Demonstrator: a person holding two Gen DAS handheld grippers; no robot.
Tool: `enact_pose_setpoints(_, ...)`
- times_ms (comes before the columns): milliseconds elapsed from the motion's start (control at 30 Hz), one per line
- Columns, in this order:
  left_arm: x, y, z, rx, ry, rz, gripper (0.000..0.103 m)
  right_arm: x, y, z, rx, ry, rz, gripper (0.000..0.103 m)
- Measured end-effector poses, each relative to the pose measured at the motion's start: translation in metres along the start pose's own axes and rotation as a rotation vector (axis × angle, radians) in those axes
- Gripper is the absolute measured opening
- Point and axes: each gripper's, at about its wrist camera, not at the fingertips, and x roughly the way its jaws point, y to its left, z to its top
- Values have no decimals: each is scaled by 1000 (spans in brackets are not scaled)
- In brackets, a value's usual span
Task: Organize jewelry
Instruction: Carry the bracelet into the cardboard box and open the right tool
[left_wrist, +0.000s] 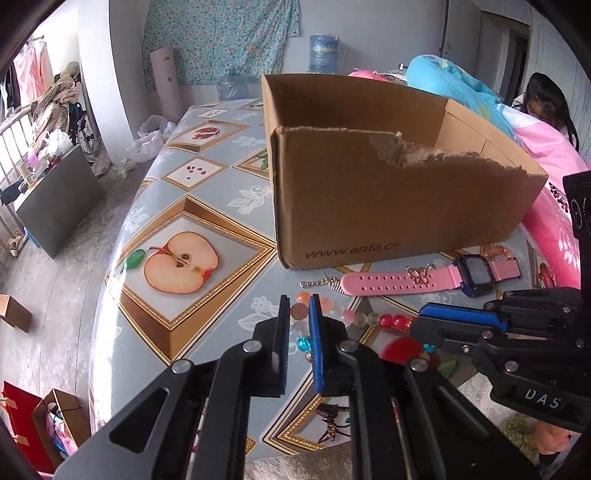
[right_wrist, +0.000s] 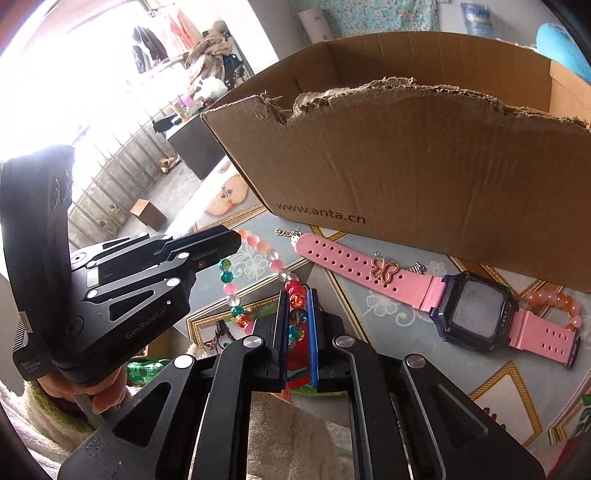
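1. Our left gripper (left_wrist: 300, 308) has its fingers clamped on a bead bracelet (left_wrist: 356, 317); pale pink and clear beads sit pinched between the black pad and the blue pad.
2. Our right gripper (right_wrist: 297, 301) is also clenched on the same bracelet, with red-orange and teal speckled beads caught between its fingers.
3. From the left fingers the strand of beads runs off to the right, toward the right gripper's tips.
4. Just beyond both sets of fingertips lies a pink watch (right_wrist: 469, 306), flat on the patterned tablecloth (left_wrist: 207, 184), with its strap stretched out.
5. A small butterfly charm (right_wrist: 384, 271) rests on the strap, and a short silver chain (left_wrist: 317, 284) lies at the strap's end.
6. A second bracelet of orange beads (right_wrist: 554, 299) lies on the far side of the watch, seen from the right fingers.
7. Beyond the watch stands an open cardboard box (left_wrist: 388, 206) with a torn top edge, well ahead of our fingers.
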Motion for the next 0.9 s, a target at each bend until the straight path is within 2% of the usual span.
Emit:
enact_pose_setpoints(100,-22,-2,6,-21,-30,-37,9,-20,-1,2,-2,-30,21,7)
enact_pose_setpoints(233,-56,-10,25,-33,-97,-100,9,-68,-11,8,-14,-92,61,7)
enact_pose_setpoints(367,-89,-19,60,-20,-198,-160,9,-110,-11,36,-72,-200,72,7)
enact_pose_setpoints(467,-93,-23,94,-11,-247,-175,9,-127,-21,66,-93,-237,64,7)
enact_pose_setpoints(567,-72,-23,131,-25,-217,-175,9,-119,-47,102,-65,-179,59,7)
enact_pose_setpoints(633,-49,-24,154,-35,-169,-183,9,-97,-68,127,-5,-84,64,7)
enact_pose_setpoints(700,-22,-28,175,-21,-113,-149,9,-58,-80,149,61,22,76,7)
enact_pose_setpoints(900,57,-44,212,58,48,-54,10,17,-108,189,142,228,21,7)
